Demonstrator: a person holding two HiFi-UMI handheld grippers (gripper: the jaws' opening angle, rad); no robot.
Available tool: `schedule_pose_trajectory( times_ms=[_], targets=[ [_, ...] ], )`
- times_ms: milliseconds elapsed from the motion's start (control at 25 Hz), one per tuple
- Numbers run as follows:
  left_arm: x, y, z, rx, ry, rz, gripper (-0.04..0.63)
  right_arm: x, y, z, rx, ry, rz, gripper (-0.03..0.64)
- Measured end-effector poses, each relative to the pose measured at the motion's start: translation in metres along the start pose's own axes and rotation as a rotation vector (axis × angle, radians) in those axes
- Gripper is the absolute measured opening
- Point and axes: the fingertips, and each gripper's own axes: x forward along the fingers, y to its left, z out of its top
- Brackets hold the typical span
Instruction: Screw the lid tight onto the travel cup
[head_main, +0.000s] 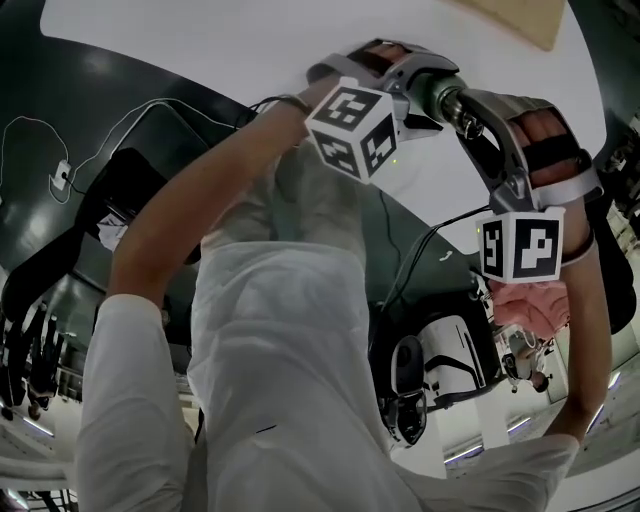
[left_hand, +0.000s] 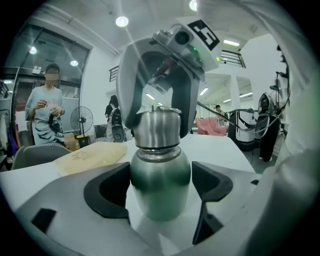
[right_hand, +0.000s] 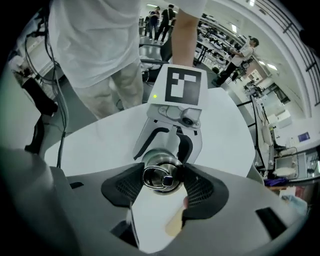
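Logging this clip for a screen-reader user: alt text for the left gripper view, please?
A steel travel cup stands on a white table between the left gripper's open jaws, while the right gripper reaches down from above with its jaws closed on the lid. People stand in the bright room behind.

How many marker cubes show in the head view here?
2. One marker cube is at upper centre; the second marker cube is lower, near the right edge. Neither is covered, and no others seem hidden.
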Motion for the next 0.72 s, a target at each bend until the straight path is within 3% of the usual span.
schedule_pose_trajectory(
  times_ms=[320,520,600,720],
  targets=[
    [0.0098,0.0034,-0.0075,0.020,-0.026,-0.042,0.357,0.0056,0.0031,0.0028,-0.264,-0.023,0.043,0.241],
    [0.0100,0.0070,-0.0050,0.015,-0.032,-0.051,0.359,0.0040,0.0048,0.0019,-0.497,-0.036,0.065,0.239],
    [0.0086,0.0063,-0.0055,0.015,-0.033,-0.052,0.359,0.0042,0.0050,0.0038,-0.499,-0.043,0.073,0.239],
    [0.0074,0.0042,-0.0064,0.013,-0.035,-0.055,0.359,0.0052,0.0065,0.0071,-0.391,-0.093,0.101,0.239]
  ],
)
